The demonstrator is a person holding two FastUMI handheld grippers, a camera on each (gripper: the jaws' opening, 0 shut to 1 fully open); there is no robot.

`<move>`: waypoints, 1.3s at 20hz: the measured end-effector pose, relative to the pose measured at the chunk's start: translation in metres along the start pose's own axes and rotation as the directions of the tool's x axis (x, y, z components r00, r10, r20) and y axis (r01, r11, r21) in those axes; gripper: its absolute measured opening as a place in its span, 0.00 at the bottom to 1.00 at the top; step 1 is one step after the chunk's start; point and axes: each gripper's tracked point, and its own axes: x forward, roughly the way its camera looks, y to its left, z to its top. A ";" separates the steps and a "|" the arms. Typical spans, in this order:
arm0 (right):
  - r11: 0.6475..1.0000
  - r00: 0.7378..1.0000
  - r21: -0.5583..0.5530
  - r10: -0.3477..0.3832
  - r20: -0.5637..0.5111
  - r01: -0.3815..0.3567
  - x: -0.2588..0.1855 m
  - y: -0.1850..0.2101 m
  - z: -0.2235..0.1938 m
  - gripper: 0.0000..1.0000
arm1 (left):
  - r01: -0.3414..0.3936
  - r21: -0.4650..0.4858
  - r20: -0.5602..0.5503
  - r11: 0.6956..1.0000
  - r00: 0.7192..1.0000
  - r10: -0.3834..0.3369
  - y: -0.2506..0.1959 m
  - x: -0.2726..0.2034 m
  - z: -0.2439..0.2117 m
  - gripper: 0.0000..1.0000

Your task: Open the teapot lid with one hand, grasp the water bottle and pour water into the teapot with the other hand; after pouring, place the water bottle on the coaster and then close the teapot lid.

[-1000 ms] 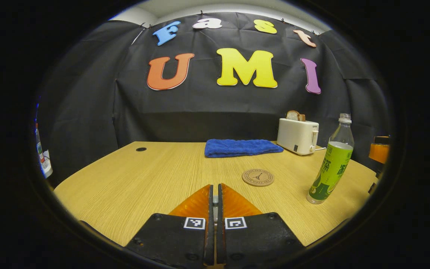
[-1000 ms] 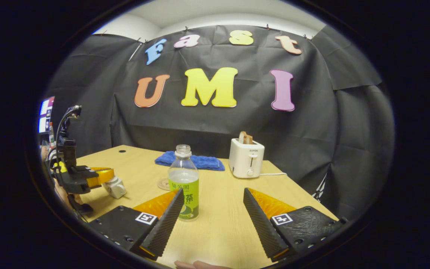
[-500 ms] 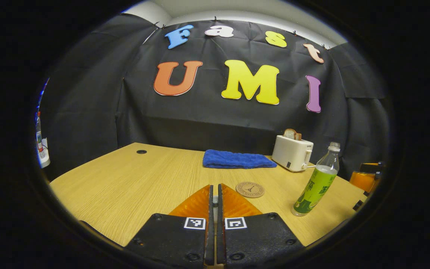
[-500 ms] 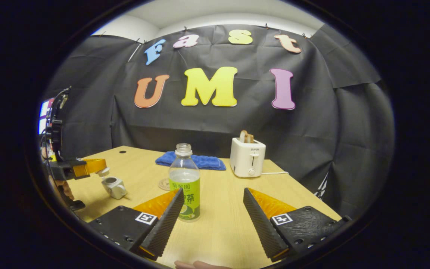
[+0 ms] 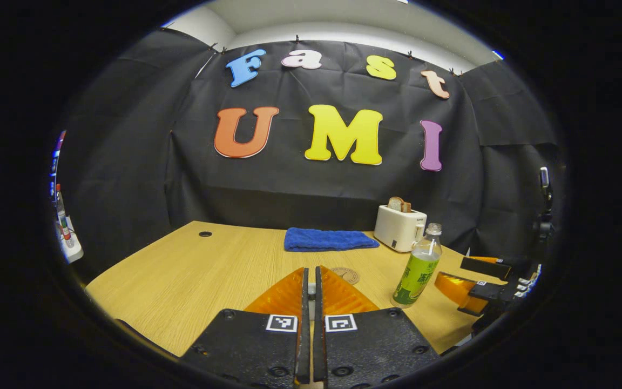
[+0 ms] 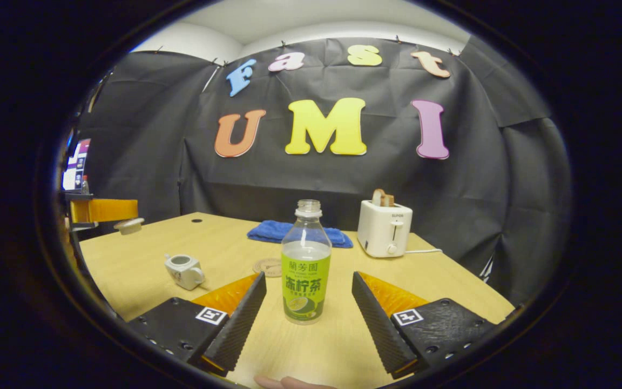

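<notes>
A small white teapot point(image 6: 184, 270) sits open on the table, its lid point(image 6: 129, 225) held up well to its left. The uncapped, green-labelled water bottle point(image 6: 306, 263) stands upright, partly filled, near the round cork coaster point(image 6: 268, 266).

Bottle point(image 6: 306, 265) right of teapot point(image 6: 183, 270)

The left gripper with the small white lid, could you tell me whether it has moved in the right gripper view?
Yes. The left gripper has risen with the small white lid, up and away from the white teapot.
</notes>
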 end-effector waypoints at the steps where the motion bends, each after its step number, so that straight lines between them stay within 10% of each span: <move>1: 1.000 1.000 0.014 0.009 -0.012 -0.009 0.003 0.004 -0.004 0.95 | -0.001 0.001 0.001 1.000 1.000 0.001 0.001 -0.008 0.002 0.05; 14: 0.987 0.998 0.161 0.007 -0.066 0.004 0.084 0.009 -0.028 0.95 | 0.004 0.016 -0.027 1.000 1.000 -0.004 0.026 -0.031 -0.002 0.05; 17: 0.988 0.997 0.147 -0.039 -0.073 0.049 0.089 0.007 -0.028 0.77 | -0.009 -0.002 -0.031 1.000 0.999 0.009 0.039 -0.032 -0.002 0.05; 26: 0.988 0.991 -0.139 -0.080 -0.106 0.065 0.085 0.038 0.002 0.72 | -0.035 -0.021 -0.032 0.999 0.999 0.034 0.069 -0.040 0.002 0.05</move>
